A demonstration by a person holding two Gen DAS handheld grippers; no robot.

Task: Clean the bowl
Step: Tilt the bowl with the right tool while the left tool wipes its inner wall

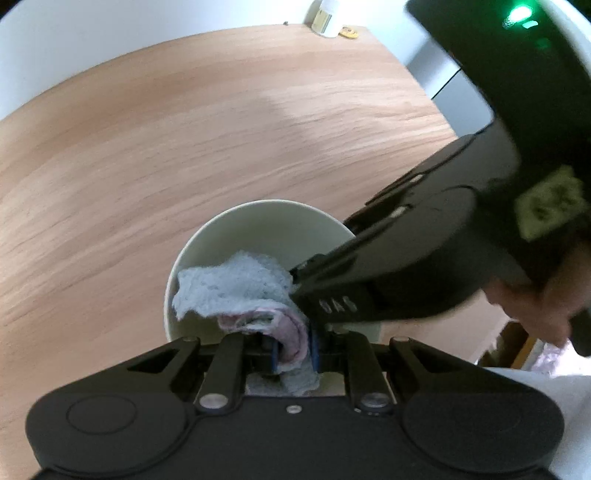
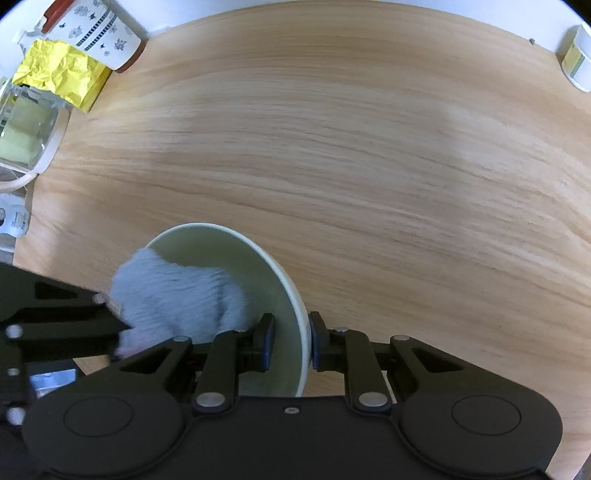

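We see the pale bowl (image 2: pixel 236 258) on the wooden table (image 2: pixel 369 147), its wall pinched between the narrowed fingers of the right gripper (image 2: pixel 290 341), one pad inside and one outside the rim. The left gripper (image 1: pixel 293 349) is clamped on a blue-grey cloth (image 1: pixel 236 284), which lies directly ahead of its fingers inside the bowl. We judge that wiping turns on this: cloth against the inner wall, rim steadied from the right. Only the right view shows the rim grip and the patterned mug (image 2: pixel 96 33) and yellow packet (image 2: pixel 62 74); only the left view shows the cloth's pinched pink fold.
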